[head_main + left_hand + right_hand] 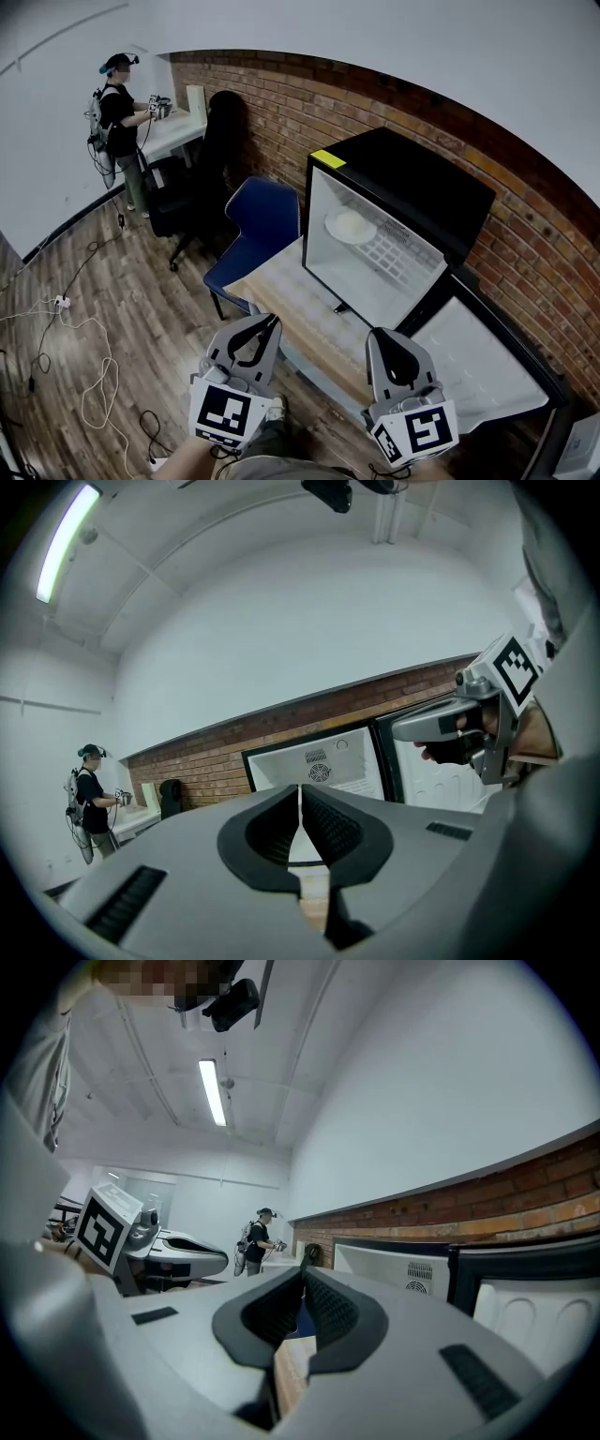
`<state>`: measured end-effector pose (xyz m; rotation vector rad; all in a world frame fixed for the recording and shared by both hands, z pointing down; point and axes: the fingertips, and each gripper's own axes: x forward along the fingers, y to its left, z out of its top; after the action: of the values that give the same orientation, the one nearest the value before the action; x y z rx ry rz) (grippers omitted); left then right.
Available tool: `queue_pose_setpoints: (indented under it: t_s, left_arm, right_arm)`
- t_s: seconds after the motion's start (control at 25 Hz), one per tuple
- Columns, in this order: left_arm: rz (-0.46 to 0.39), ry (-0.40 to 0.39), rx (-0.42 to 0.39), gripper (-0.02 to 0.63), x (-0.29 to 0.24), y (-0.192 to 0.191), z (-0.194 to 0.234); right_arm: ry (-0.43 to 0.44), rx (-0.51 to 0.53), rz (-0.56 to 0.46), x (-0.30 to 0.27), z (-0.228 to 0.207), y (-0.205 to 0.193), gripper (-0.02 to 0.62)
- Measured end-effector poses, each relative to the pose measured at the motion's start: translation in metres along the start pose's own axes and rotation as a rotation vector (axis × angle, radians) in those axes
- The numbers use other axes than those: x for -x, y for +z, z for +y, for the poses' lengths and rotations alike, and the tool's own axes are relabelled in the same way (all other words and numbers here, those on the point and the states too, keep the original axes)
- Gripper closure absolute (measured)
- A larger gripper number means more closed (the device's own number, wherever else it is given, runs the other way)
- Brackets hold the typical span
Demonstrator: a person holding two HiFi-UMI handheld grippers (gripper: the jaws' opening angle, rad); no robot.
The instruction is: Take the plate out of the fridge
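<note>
A small black fridge (412, 187) stands on a wooden table (300, 309) with its door (478, 361) swung wide open to the right. Inside, a white plate (351, 225) lies on the wire shelf. My left gripper (272, 323) hangs low in front of the table, its jaws shut with nothing between them. My right gripper (389, 339) is beside it, also shut and empty. Both sit well short of the fridge. The left gripper view shows the fridge's white interior (319, 761) past my left gripper (300, 799); the right gripper view looks past my right gripper (302, 1283) at the fridge (403, 1274).
A blue chair (258, 230) stands left of the table, with a black chair (202, 178) behind it. A person (117, 127) with grippers works at a white desk (173, 131) at the far left. Cables (84, 375) lie on the wood floor. A brick wall (394, 112) runs behind.
</note>
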<state>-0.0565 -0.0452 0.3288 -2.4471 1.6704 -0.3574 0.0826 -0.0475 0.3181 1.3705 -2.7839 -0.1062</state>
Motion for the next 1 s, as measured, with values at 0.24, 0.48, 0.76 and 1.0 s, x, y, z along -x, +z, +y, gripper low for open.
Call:
queue_pose_setpoints:
  t_s: [0.24, 0.48, 0.76, 1.0]
  left_arm:
    - [-0.001, -0.044, -0.003, 0.583, -0.04, -0.002, 0.041]
    - [-0.015, -0.09, -0.017, 0.583, -0.079, -0.001, 0.08]
    - [-0.02, -0.138, -0.01, 0.583, -0.119, -0.008, 0.114]
    - [0.01, -0.164, 0.017, 0.583, -0.144, -0.019, 0.126]
  right_arm:
    - [-0.032, 0.004, 0.018, -0.055, -0.009, 0.006, 0.565]
    - [-0.077, -0.005, 0.029, -0.106, -0.021, 0.008, 0.565]
    - [-0.133, 0.004, 0.032, -0.151, -0.036, 0.01, 0.565]
    - [-0.173, 0.009, 0.041, -0.168, -0.049, 0.008, 0.565]
